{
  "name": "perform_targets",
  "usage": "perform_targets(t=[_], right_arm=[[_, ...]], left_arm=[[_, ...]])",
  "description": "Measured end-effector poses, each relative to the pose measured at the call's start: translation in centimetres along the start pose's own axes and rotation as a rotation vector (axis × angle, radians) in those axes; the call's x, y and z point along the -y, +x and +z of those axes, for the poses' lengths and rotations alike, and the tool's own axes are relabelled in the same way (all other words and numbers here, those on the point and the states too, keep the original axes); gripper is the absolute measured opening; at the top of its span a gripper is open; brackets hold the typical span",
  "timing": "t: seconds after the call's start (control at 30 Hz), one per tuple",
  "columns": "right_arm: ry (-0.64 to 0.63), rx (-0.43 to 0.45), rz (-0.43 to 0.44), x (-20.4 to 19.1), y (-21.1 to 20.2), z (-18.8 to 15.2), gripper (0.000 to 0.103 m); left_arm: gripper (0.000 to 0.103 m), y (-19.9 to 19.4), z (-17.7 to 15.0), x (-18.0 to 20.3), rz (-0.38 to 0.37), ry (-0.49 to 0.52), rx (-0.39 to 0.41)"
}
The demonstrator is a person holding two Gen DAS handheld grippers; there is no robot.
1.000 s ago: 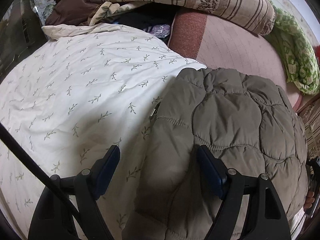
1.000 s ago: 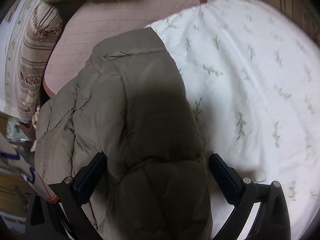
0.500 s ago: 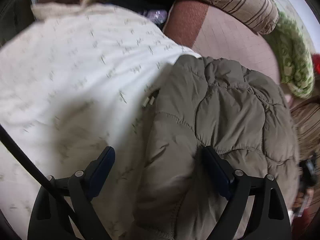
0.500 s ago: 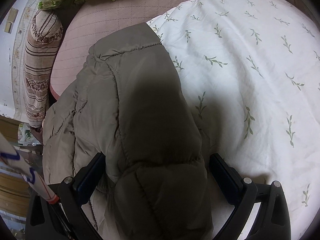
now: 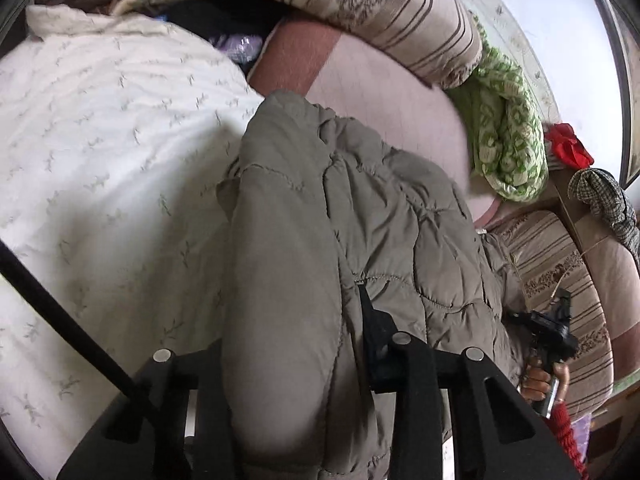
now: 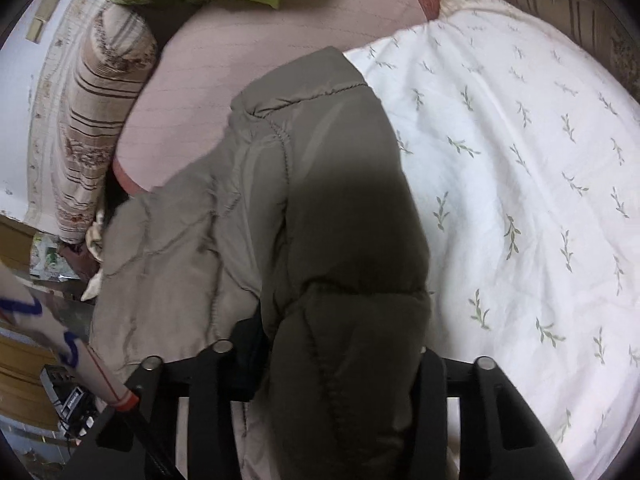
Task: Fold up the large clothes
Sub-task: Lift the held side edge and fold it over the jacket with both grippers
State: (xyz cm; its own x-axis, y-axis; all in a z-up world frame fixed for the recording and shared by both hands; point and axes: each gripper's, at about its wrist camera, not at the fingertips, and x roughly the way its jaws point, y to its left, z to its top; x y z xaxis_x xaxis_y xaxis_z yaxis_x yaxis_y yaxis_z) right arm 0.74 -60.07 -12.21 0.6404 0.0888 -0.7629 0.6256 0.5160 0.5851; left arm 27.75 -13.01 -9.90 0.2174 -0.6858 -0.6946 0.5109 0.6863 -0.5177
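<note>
On the bed, half on the white leaf-print duvet (image 6: 520, 168) and half on the pink mattress cover (image 5: 384, 96), lies the one olive quilted jacket (image 5: 360, 200), and I have it at its near edge in two places. My left tool (image 5: 288, 360) has just been closing and now pinches a thick fold of the padding between its pads; my right tool (image 6: 340, 364) has likewise just been closing and is clamped on a puffy dark panel of the same jacket. I judge this to be the start of a fold: both grips are made and the near edge seems to be coming up off the bed. What comes next, I think, is to raise both corners together, keep them level and taut, and carry them over toward the far end so the jacket halves on itself; the filling is slippery and bulky, so an uneven pull could let a fold slide out. Counting: one jacket, two tools, one duvet, one striped bolster (image 5: 400, 12) along the far side, one green patterned blanket (image 5: 508, 136), one red cloth (image 5: 568, 148). In the left view, my right hand (image 5: 540, 384) shows beyond the jacket.
</note>
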Motion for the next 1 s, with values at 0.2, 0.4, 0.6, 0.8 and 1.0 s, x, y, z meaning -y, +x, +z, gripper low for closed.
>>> perform_targets(t=[0.2,0.4,0.6,0.8,1.0], right_arm=[[-0.058,0.058,0.053,-3.3,-3.4,-0.2,0.042],[-0.079,0.049,0.041,-4.6,-3.8,-1.4,0.042],[-0.064,0.044,0.054,-4.6,-3.4,-2.4,0.042],[-0.053,0.04,0.053,-4.1,-3.4,-3.5,0.042],[-0.001,0.036,0.054,-2.6,-2.9,-4.2,0.041]], left_arm=[[0.032,-1.2,0.1,0.1,0.01,0.004,0.026],[0.032,-2.7,-0.4,-0.6,0.008,-0.001,0.043],[0.032,-3.4,-1.2,-1.0,0.03,0.0,0.038],[0.033,-3.1,-1.9,-1.2,0.054,0.011,0.018],[0.033,-2.7,-2.2,-1.8,0.053,-0.012,0.01]])
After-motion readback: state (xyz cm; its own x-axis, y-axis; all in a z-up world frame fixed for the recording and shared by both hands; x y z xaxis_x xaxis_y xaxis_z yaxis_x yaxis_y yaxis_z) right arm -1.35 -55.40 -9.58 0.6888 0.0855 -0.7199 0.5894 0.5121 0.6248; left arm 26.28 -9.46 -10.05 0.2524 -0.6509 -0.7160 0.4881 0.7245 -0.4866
